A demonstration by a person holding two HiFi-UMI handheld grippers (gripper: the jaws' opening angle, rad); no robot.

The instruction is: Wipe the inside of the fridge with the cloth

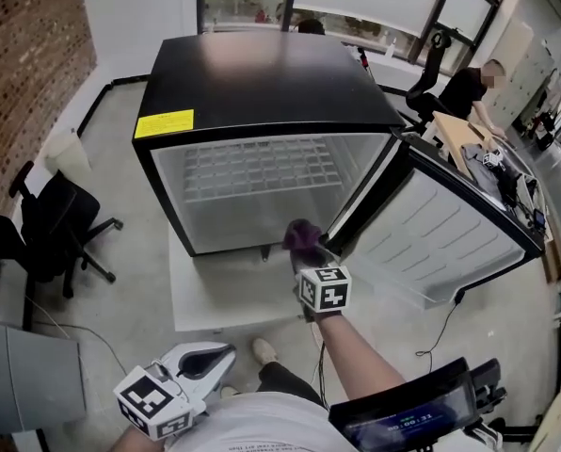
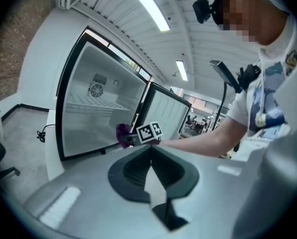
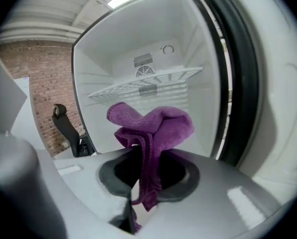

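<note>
A black mini fridge (image 1: 262, 73) stands on a low white platform, and its door (image 1: 440, 229) is swung open to the right. Inside it is white and bare, with one wire shelf (image 1: 262, 168). My right gripper (image 1: 309, 254) is at the lower right corner of the opening, by the hinge side, shut on a bunched purple cloth (image 1: 304, 236). In the right gripper view the cloth (image 3: 151, 126) bulges above the gripper (image 3: 143, 156) and a tail hangs down. My left gripper (image 1: 226, 351) stays low by my body, shut and holding nothing. From there the left gripper (image 2: 151, 149) looks towards the fridge (image 2: 96, 108) and cloth (image 2: 122, 133).
A black office chair (image 1: 59, 229) stands left of the fridge, near a brick wall. The white platform (image 1: 233, 295) juts out in front of the fridge. A person (image 1: 469, 88) works at a cluttered desk at the back right. A cable (image 1: 440, 332) runs over the floor under the door.
</note>
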